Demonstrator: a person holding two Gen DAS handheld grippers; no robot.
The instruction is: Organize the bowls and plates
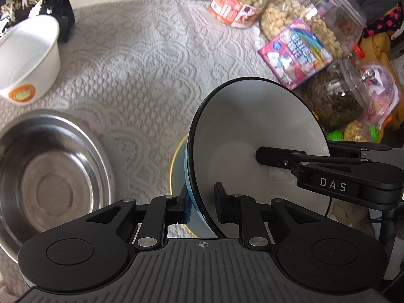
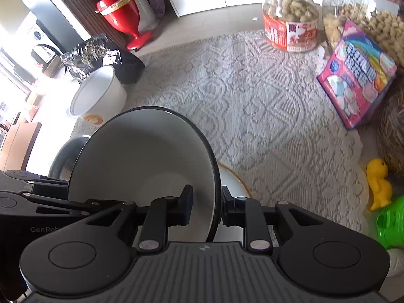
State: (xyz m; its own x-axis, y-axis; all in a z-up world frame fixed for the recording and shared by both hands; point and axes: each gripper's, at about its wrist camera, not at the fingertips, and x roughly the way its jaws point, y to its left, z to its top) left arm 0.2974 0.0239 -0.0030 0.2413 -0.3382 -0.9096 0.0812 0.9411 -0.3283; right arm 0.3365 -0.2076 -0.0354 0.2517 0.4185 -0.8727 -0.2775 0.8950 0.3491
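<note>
Bowl: we've got the black-rimmed bowl (image 1: 252, 136), white inside, blue outside, tilted up above the lace tablecloth (image 1: 151, 70).
Left gripper (image 1: 202, 202): our jaws straddle the near rim, one pad inside, one outside, clamped on it.
Right gripper (image 2: 205, 205): pinching the opposite rim tight, inner finger on the white wall.
Beneath: a gold-edged plate (image 1: 176, 176) under the bowl.
Left side: a steel bowl (image 1: 50, 176), then a white paper bowl (image 1: 30, 58) on its side.
Far edge: a peanut jar (image 2: 290, 17) and a pink candy bag (image 2: 358, 75).
</note>
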